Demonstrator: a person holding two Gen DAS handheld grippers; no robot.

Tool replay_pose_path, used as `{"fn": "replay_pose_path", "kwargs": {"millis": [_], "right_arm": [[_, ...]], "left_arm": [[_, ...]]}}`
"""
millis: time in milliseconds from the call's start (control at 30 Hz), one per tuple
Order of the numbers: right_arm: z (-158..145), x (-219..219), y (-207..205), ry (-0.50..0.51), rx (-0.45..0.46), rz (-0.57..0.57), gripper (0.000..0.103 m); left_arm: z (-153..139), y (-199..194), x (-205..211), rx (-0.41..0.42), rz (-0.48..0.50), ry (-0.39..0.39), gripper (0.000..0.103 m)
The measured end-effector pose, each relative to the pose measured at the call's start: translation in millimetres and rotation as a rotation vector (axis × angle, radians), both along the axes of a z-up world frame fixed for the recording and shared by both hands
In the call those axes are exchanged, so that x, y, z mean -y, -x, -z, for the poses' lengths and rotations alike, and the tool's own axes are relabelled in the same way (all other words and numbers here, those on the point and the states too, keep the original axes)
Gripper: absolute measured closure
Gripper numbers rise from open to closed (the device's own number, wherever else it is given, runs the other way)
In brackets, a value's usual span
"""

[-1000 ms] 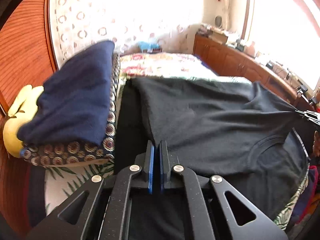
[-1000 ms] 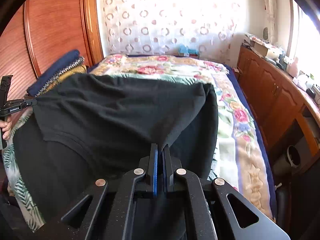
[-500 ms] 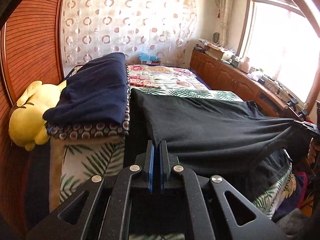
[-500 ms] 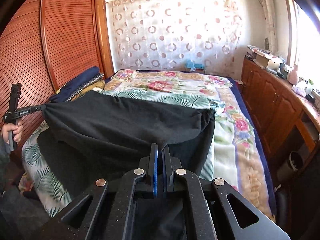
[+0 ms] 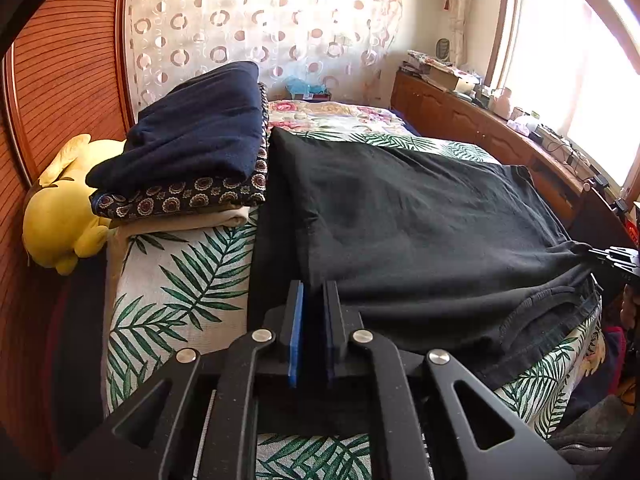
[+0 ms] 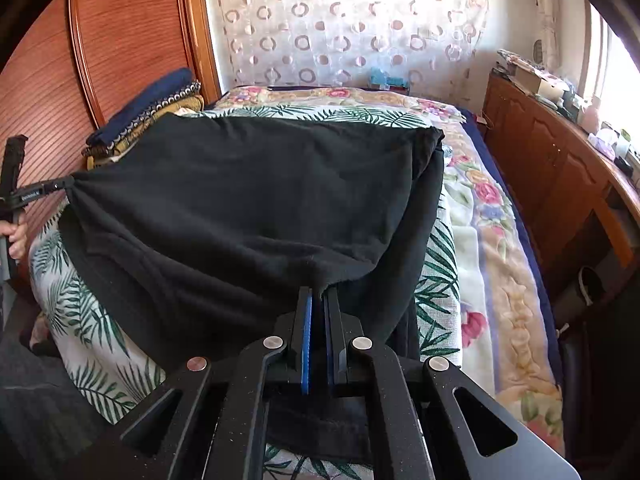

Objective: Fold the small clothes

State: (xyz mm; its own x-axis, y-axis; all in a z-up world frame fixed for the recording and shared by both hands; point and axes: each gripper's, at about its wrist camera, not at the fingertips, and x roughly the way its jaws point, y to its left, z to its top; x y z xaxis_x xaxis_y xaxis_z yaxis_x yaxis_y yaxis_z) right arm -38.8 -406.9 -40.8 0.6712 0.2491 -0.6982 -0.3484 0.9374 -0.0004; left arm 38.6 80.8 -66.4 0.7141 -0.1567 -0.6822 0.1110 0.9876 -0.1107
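Observation:
A black T-shirt (image 5: 420,220) lies folded over itself on the palm-leaf sheet (image 5: 180,280) of the bed. My left gripper (image 5: 314,286) holds the near left corner of the upper layer. Its jaws are opening, a narrow gap shows, and cloth is still between the pads. In the right wrist view the T-shirt (image 6: 260,192) is drawn to a point at the left gripper (image 6: 66,184), held by a hand. My right gripper (image 6: 318,292) is shut on the near right corner. It also shows in the left wrist view as the right gripper (image 5: 596,252) at the shirt's edge.
A stack of folded clothes (image 5: 192,140) topped by a navy piece sits at the left, with a yellow plush toy (image 5: 60,220) beside it. A wooden wardrobe (image 6: 120,40) stands on the left and a cluttered wooden cabinet (image 6: 560,168) on the right. A floral blanket (image 6: 500,240) covers the bed's far side.
Both grippers have drawn back toward the bed's near edge, pulling the shirt's upper layer over the lower one. The cloth now lies lower and flatter. The left jaws' gap has widened slightly.

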Motion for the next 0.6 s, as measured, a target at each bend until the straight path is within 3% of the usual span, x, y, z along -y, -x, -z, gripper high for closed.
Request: {"fn": "replay_pose_path", "kwargs": {"millis": [67,233,267,333,367,600], "right_arm": [[-6.6,-0.9,-7.1,0.004,0.013,0.005,0.1],[-17.0,2.6,2.0,0.003,0.065,0.02,0.095],[-15.4,2.8,3.4,0.007,0.071,0.025,0.089],[-14.7,2.9,7.7,0.006,0.081,0.025,0.074],[-13.5,1.9,9.5,0.003,0.083,0.023,0.069],[4.7,-7.1,1.2,-0.004,0.054,0.019,0.069]], "left_arm": [[-1.9,3.1,0.2,0.01,-0.006,-0.001,0.088],[-8.0,9.2,-0.9,0.048,-0.017,0.013,0.05],[-8.3,9.3,0.4,0.052,-0.015,0.01,0.047],[-7.0,8.8,1.6,0.054,-0.004,0.017,0.022],[-6.3,8.3,1.9,0.056,-0.003,0.023,0.02],[4.3,1.8,3.1,0.019,-0.031,0.015,0.02]]}}
